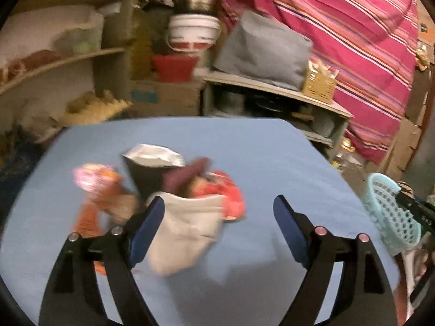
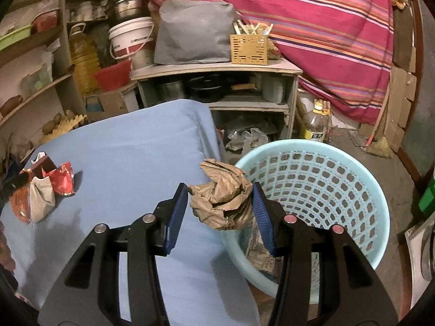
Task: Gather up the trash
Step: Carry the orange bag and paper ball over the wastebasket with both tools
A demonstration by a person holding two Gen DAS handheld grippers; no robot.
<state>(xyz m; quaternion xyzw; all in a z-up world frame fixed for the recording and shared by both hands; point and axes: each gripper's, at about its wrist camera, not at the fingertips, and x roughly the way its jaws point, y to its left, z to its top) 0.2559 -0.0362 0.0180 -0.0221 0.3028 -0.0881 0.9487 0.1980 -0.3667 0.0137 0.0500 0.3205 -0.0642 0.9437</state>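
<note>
While the right gripper [image 2: 220, 203] is clamping a crumpled brown paper wad [image 2: 221, 194] between its blue pads, that wad is hanging over the near rim of the pale blue basket [image 2: 339, 179], which is standing beside the table [image 2: 130, 141]. Its jaws are standing partly apart, pressing on the paper from both sides. Over the blue-covered table, the left gripper [image 1: 218, 212] is spreading its jaws wide and gripping nothing. A heap of wrappers [image 1: 174, 187], red, orange, grey and dark, is lying on the table, with its grey pouch [image 1: 187, 231] sitting just beside the left pad; the blur is hiding whether they are touching.
</note>
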